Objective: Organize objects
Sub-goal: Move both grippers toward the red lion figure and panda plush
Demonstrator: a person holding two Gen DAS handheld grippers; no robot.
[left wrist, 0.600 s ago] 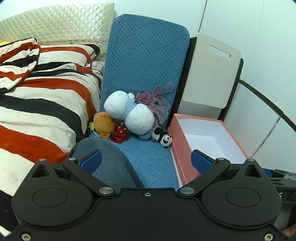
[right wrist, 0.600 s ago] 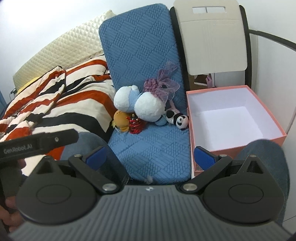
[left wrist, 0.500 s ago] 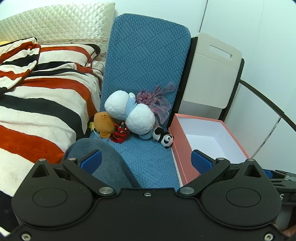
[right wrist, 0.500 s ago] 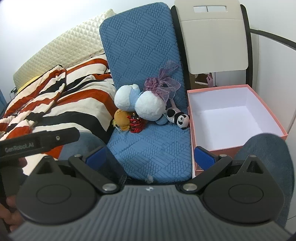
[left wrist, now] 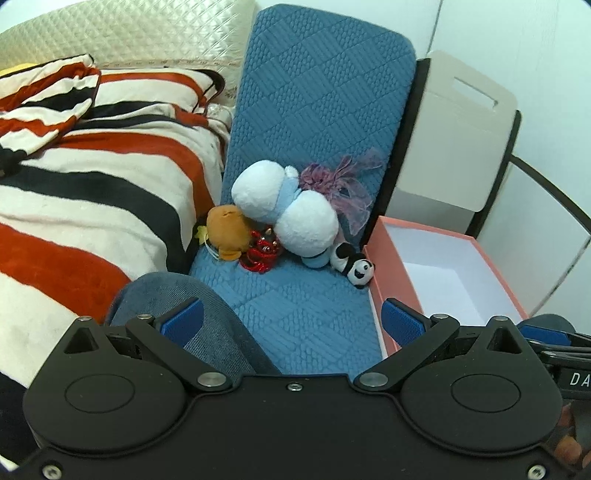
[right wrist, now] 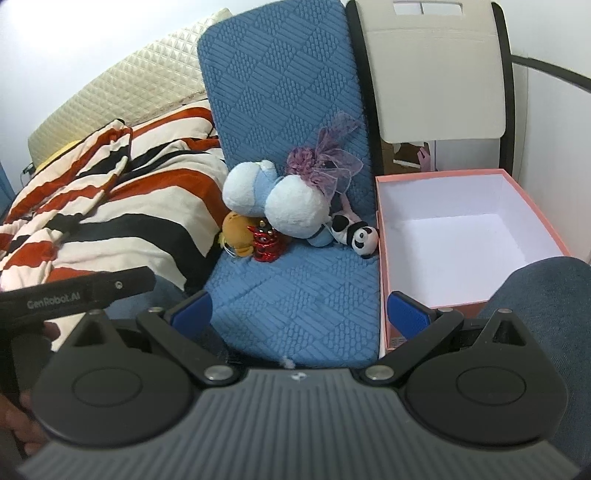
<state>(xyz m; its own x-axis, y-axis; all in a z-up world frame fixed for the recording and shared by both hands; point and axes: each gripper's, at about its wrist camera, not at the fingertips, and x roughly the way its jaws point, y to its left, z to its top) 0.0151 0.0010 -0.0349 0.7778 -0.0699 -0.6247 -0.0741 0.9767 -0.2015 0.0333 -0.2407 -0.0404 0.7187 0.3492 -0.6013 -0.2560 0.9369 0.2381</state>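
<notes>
Small toys lie in a heap on a blue quilted cushion [left wrist: 295, 306]: a white and light-blue plush [left wrist: 284, 210], an orange plush [left wrist: 227, 234], a red figurine [left wrist: 262, 253], a panda plush [left wrist: 352, 264] and a purple ribbon bow [left wrist: 336, 181]. An empty pink box [left wrist: 443, 273] with a white inside stands right of them. The plush [right wrist: 277, 199], panda [right wrist: 356, 234] and box [right wrist: 469, 236] also show in the right wrist view. My left gripper [left wrist: 291, 319] and right gripper [right wrist: 299, 308] are both open, empty, well short of the toys.
A striped red, black and cream blanket [left wrist: 85, 184] covers the bed at left, with a quilted headboard [left wrist: 129, 33] behind. A white folding panel [left wrist: 454, 133] stands behind the box. The person's knees in blue jeans [left wrist: 173, 314] [right wrist: 546, 295] sit beside the grippers.
Both grippers have eased slightly forward toward the toys; the view shifted a little. Jaws stay open and nothing was taken hold of.
</notes>
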